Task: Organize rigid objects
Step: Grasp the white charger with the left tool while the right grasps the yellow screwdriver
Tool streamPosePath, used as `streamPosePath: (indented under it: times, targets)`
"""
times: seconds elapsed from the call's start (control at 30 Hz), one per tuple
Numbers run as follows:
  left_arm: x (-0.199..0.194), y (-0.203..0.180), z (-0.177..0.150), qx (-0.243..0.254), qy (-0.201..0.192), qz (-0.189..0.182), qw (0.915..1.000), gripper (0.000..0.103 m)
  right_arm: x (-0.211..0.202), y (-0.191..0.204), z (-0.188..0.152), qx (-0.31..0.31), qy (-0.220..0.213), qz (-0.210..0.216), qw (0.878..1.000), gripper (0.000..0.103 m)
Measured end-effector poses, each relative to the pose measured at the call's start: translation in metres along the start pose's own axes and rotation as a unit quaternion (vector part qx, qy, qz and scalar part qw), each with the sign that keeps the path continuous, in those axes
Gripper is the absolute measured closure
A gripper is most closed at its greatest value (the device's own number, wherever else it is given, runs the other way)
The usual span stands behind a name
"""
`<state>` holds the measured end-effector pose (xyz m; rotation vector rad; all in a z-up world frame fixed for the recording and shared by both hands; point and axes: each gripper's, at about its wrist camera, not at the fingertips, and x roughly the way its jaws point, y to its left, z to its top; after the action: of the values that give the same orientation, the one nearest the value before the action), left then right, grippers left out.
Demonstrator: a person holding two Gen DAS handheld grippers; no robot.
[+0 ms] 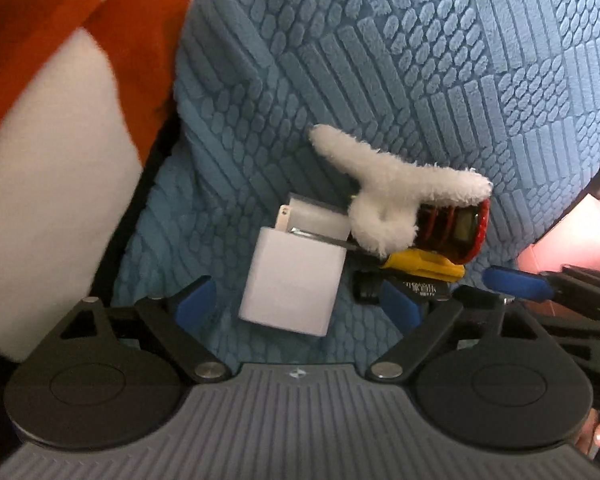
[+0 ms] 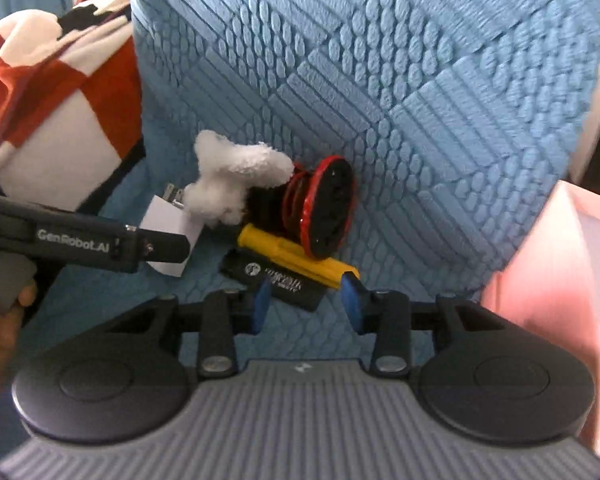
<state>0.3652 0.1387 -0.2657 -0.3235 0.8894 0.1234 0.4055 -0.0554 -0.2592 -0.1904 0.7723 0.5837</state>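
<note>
A small pile lies on a blue textured cushion [image 1: 380, 60]: a white plug adapter [image 1: 291, 280], a fluffy white hair claw [image 1: 392, 192], a red and black round spool [image 1: 456, 232], a yellow tool [image 1: 424, 266] and a black stick with print [image 1: 404, 290]. My left gripper [image 1: 300, 300] is open, its fingers on either side of the adapter's near end. My right gripper [image 2: 306, 300] is open, its blue pads [image 2: 352, 300] around the end of the black stick [image 2: 275, 280], close under the yellow tool [image 2: 295, 258]. The adapter [image 2: 167, 228], claw [image 2: 235, 176] and spool [image 2: 324, 208] also show in the right wrist view.
A red and white blanket [image 1: 39, 120] lies to the left, also in the right wrist view [image 2: 59, 100]. A pink box [image 2: 572, 300] stands at the right. The left gripper's body [image 2: 79, 240] reaches in from the left in the right wrist view.
</note>
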Motion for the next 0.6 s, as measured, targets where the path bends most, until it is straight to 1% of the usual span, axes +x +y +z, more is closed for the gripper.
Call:
streamPosePath:
  times: [0.07, 0.1, 0.17, 0.23, 0.27, 0.33, 0.4, 0.47, 0.5, 0.6]
  targets:
    - [0.006, -0.001, 0.002, 0.006, 0.004, 0.006, 1.0, 0.015, 0.011, -0.004, 0.003, 0.001, 0.01, -0.007, 1.0, 0.061]
    - [0.009, -0.002, 0.002, 0.004, 0.006, 0.012, 0.9999, 0.015, 0.016, -0.006, 0.005, -0.002, 0.016, -0.008, 1.0, 0.059]
    - [0.013, -0.002, 0.004, -0.003, 0.007, 0.022, 0.9997, 0.016, 0.026, -0.007, 0.009, -0.008, 0.031, -0.006, 0.999, 0.058]
    - [0.015, -0.002, 0.005, -0.011, 0.002, 0.021, 0.9997, 0.016, 0.034, -0.007, 0.015, -0.022, 0.041, -0.003, 0.999, 0.054]
    - [0.016, -0.003, 0.005, -0.011, 0.0, 0.019, 0.9998, 0.017, 0.037, -0.007, 0.019, -0.026, 0.046, -0.005, 0.999, 0.053]
    - [0.019, -0.003, 0.004, -0.008, 0.003, 0.021, 0.9997, 0.021, 0.044, -0.011, 0.025, -0.022, 0.057, 0.014, 0.998, 0.042]
    - [0.026, -0.005, 0.003, -0.008, 0.008, 0.025, 0.9996, 0.025, 0.05, -0.017, 0.028, -0.012, 0.064, 0.039, 0.997, 0.038]
    - [0.03, -0.006, 0.002, -0.005, 0.01, 0.026, 0.9996, 0.027, 0.057, -0.024, 0.03, 0.004, 0.084, 0.054, 0.995, 0.035]
    - [0.031, -0.007, 0.002, -0.003, 0.009, 0.028, 0.9996, 0.028, 0.059, -0.026, 0.03, 0.014, 0.09, 0.062, 0.994, 0.031]
    - [0.032, -0.006, -0.001, -0.002, 0.007, 0.03, 0.9995, 0.032, 0.059, -0.025, 0.03, 0.014, 0.094, 0.065, 0.993, 0.03]
